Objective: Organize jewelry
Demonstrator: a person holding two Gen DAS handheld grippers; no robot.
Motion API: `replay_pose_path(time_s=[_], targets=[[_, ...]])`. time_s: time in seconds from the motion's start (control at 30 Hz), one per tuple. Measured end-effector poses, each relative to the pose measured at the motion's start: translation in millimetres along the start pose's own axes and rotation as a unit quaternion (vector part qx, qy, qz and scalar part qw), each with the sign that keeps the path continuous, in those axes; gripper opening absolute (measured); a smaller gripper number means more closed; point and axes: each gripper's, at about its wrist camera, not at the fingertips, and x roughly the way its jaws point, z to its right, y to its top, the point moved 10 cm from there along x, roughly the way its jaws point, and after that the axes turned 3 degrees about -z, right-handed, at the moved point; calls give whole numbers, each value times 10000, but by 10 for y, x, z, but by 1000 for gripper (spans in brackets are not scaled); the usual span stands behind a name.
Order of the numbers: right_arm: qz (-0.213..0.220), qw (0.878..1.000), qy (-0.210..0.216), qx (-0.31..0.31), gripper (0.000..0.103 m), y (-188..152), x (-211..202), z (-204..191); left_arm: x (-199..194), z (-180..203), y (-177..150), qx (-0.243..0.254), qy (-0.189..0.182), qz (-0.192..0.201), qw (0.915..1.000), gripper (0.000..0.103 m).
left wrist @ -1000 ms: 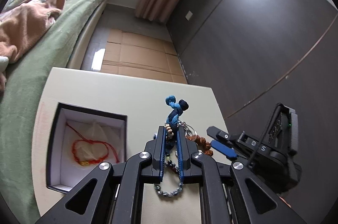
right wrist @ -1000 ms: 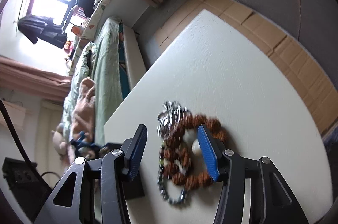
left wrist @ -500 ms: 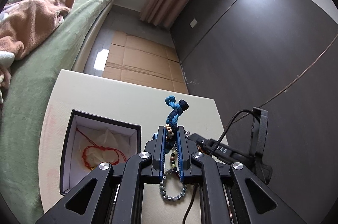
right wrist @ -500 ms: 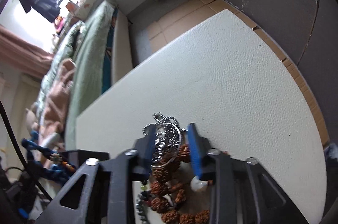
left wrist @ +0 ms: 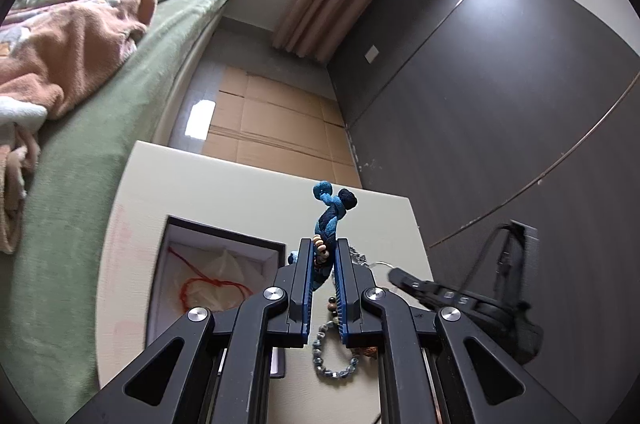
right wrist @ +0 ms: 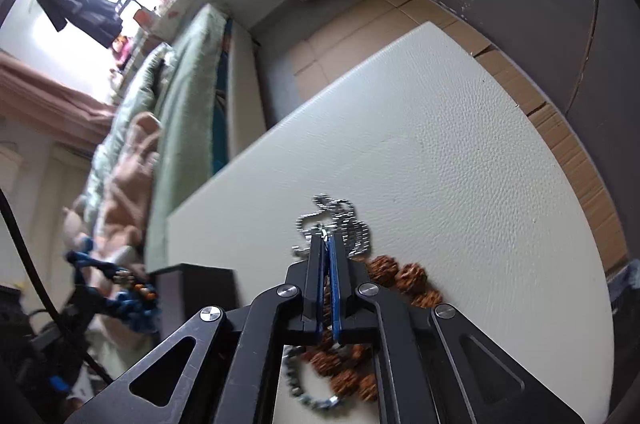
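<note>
My left gripper (left wrist: pixel 323 249) is shut on a blue braided bracelet (left wrist: pixel 331 211) with small beads, held above the white table (left wrist: pixel 224 192). It also shows in the right wrist view (right wrist: pixel 116 284). Below and left sits an open black jewelry box (left wrist: pixel 216 264) with a red string bracelet (left wrist: pixel 208 288) inside. My right gripper (right wrist: pixel 327 242) is shut on a silver chain necklace (right wrist: pixel 340 220) lying on the table. Brown seed beads (right wrist: pixel 400 274) and a grey bead bracelet (left wrist: pixel 334 360) lie under it. The right gripper shows in the left wrist view (left wrist: pixel 400 278).
A bed with green sheet (left wrist: pixel 120 96) and pink blanket (left wrist: pixel 68 48) runs along the table's left. Cardboard (left wrist: pixel 276 128) covers the floor beyond. A dark wall (left wrist: pixel 500 104) stands close on the right. A black cable (right wrist: pixel 24 256) hangs at the left.
My right gripper has closed from wide open onto the silver chain. My left gripper has risen with the blue bracelet, keeping its grip.
</note>
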Motion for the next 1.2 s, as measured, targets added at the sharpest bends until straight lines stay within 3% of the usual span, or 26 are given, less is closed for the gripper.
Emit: replay_pose_path(time_s=[0.3, 0.37, 0.47, 0.57, 0.6, 0.67, 0.7, 0.73, 0.87, 1.2], targets=[[195, 9947, 1006, -11, 4, -164, -345, -463, -109, -296, -17, -239, 247, -40, 9994, 10], [254, 9932, 1130, -99, 4, -213, -418, -587, -56, -399, -42, -267, 432, -190, 9985, 10], [320, 9917, 1224, -249, 4, -278, -471, -750, 26, -505, -89, -468, 318, -414, 9975, 10], [288, 9899, 1339, -356, 4, -348, -477, -883, 108, -622, -167, -623, 481, -716, 9943, 12], [264, 9898, 1344, -391, 4, -377, -467, -916, 132, -654, -190, -668, 514, -779, 9934, 17], [195, 9885, 1422, -487, 4, -436, -444, -993, 163, -701, -216, -789, 506, -844, 9920, 44], [168, 9879, 1446, -528, 4, -454, -433, -1024, 148, -723, -198, -833, 532, -784, 9920, 74], [140, 9875, 1460, -577, 4, -483, -420, -1056, 121, -736, -171, -846, 535, -705, 9925, 93], [22, 9847, 1599, -691, 4, -560, -352, -1172, -54, -757, -42, -853, 590, -325, 9941, 94], [-190, 9787, 1915, -718, 4, -698, -2, -1512, -326, -1029, 124, -1151, 952, 218, 9885, 94]])
